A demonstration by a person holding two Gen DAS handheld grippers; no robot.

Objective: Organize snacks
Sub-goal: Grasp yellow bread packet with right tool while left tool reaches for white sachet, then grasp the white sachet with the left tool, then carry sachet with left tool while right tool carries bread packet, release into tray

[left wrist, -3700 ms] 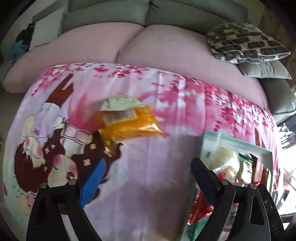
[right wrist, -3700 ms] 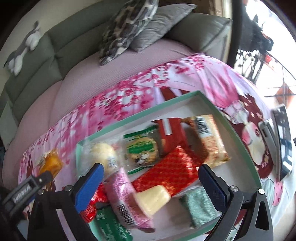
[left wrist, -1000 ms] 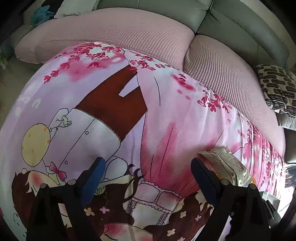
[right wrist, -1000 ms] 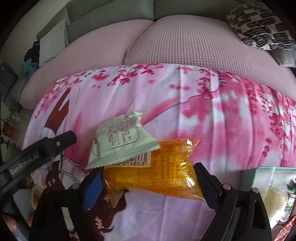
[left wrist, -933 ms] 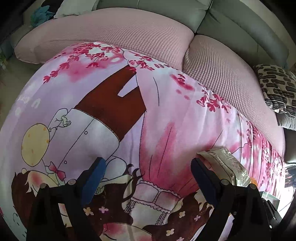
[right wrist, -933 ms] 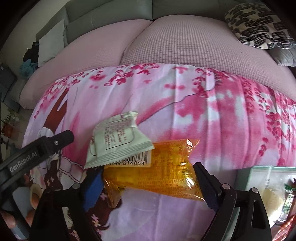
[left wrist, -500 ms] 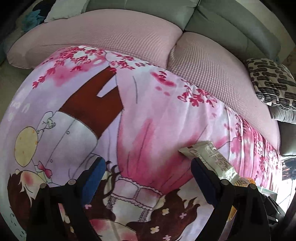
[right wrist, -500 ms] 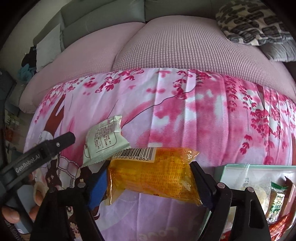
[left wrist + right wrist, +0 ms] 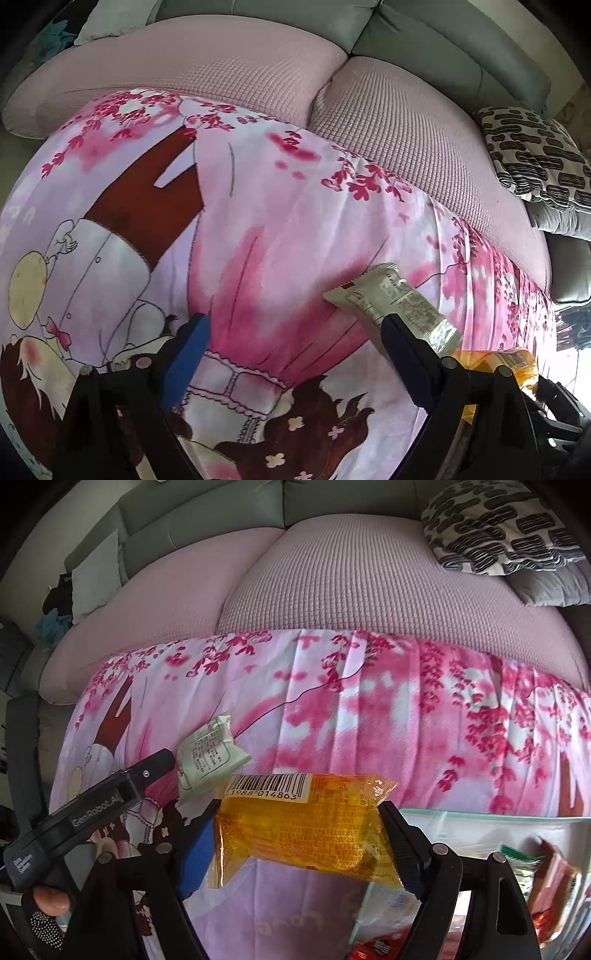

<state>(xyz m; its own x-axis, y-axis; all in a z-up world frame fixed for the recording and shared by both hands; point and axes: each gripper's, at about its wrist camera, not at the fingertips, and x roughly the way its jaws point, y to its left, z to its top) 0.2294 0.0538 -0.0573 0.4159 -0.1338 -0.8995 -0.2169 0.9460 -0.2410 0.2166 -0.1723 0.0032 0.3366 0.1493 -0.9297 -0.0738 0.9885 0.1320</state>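
Two loose snack packets: one orange packet (image 9: 303, 827) at 6 o'clock, one pale green packet (image 9: 208, 755) at 9 o'clock. One mint-rimmed tray (image 9: 480, 814) at 4 o'clock, several wrapped snacks inside, number unclear. One patterned cushion (image 9: 495, 524) at 1 o'clock. Two tools: left tool (image 9: 295, 354), right tool (image 9: 299, 842).

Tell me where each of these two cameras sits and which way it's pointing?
Left wrist: on the left gripper, facing its open fingers, the pink cartoon blanket and sofa.
Right wrist: on the right gripper, shut on the orange snack packet; the left gripper and a fingertip show.
Shared: the pale green snack packet, orange packet, patterned cushion.
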